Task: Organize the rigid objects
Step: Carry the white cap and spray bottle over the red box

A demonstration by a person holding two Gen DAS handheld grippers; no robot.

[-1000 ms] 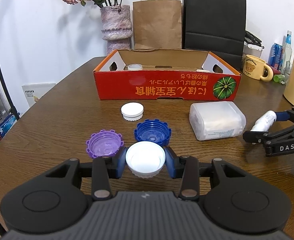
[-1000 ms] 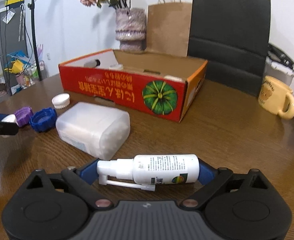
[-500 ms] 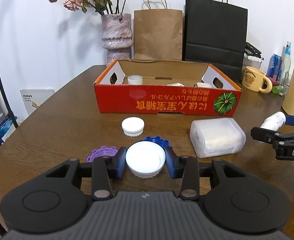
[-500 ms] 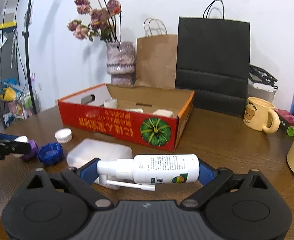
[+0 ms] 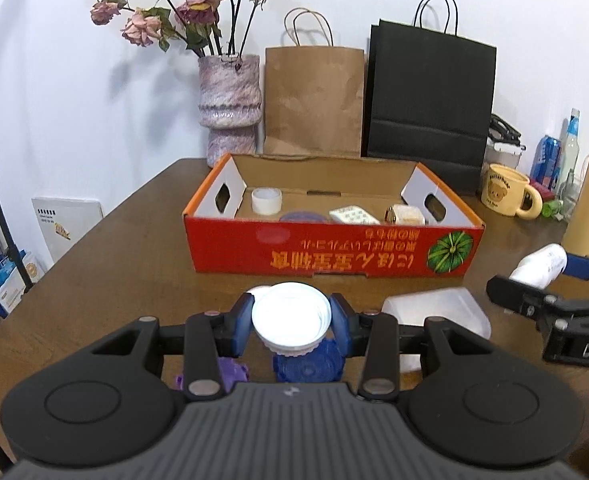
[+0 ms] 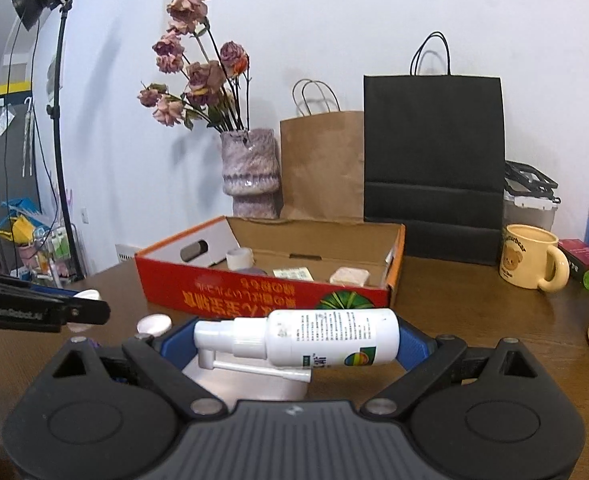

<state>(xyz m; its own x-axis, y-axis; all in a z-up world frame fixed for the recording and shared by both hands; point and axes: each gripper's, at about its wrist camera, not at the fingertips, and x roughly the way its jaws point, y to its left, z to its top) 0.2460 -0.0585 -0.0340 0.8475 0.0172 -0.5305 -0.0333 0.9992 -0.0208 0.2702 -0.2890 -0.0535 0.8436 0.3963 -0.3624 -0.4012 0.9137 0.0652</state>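
Straight ahead of both grippers, past a strip of bare table [image 5: 126, 264], sits the red cardboard box [image 5: 334, 252], its long side running left to right and its near wall facing the cameras. Pinched between the pads of the left gripper [image 5: 291, 318] is a white cap [image 5: 290, 316], held above the tabletop with its open face toward the lens; the right gripper [image 6: 296, 340] is clamped end to end on a white spray bottle [image 6: 314, 338], whose long axis lies crosswise, parallel to the box's near wall, nozzle end to the left. Each load has to clear that near wall to go in, and the left one looks lined up with the box's middle, the right with its right half. Already inside are a tape roll [image 5: 266, 201], a purplish lid [image 5: 303, 216] and two small packets. Under the left gripper lie a blue cap [image 5: 308, 364] and a purple cap [image 5: 232, 372], with a frosted plastic container [image 5: 434, 312] between the two grippers; none stands between the loads and the box
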